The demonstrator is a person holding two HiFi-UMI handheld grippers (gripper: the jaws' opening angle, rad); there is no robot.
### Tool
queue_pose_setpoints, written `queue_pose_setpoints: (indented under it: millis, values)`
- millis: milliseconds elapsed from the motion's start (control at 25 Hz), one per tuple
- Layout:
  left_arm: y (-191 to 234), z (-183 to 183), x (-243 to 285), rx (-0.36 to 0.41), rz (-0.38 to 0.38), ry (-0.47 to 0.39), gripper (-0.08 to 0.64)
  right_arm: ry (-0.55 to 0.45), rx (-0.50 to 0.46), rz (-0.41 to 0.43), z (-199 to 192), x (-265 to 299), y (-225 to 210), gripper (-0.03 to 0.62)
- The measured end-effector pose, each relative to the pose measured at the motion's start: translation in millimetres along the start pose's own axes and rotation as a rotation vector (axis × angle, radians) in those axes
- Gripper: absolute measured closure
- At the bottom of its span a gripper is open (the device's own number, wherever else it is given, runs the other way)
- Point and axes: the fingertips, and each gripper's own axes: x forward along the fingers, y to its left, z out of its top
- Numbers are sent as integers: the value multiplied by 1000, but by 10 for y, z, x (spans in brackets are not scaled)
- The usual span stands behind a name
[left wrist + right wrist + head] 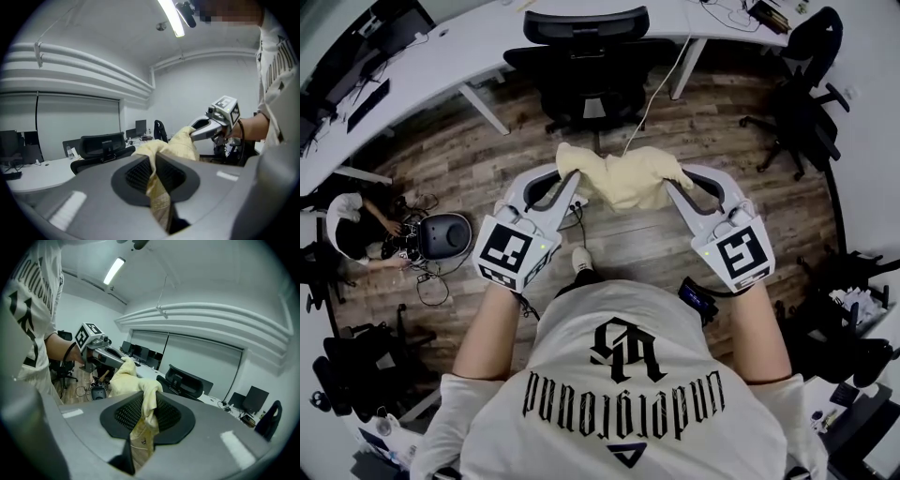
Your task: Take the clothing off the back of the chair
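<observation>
The head view looks steeply down from above the person, over both arms to the wooden floor (487, 159). The left gripper view sits very near behind the jaws of the left gripper (153, 161) and faces along them; beyond the tips it catches the right gripper (193, 133). The right gripper view is its mirror. All 3 views share the clothing (623, 178) between the 2 grippers and the black chair (586, 66) beyond.

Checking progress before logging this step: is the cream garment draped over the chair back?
No: the head view shows the cream garment held up between the left claw and right claw, apart from the black chair.
</observation>
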Motion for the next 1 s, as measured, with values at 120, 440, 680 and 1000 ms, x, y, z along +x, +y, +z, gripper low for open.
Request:
queue_pose_setpoints:
  millis: [120, 440, 680, 1000]
  values:
    - [-384, 52, -2, 18, 8, -3, 488, -23, 15, 9, -140, -324, 48, 523]
    - [-1310, 98, -169, 14, 50, -1, 488, -58, 32, 50, -429, -1134, 257, 522]
    - [-1886, 91, -316, 4, 83, 7, 488, -77, 42, 85, -607, -1594, 457, 523]
    - [-2326, 124, -520, -5, 117, 3, 488, -86, 43, 117, -720, -1977, 654, 523]
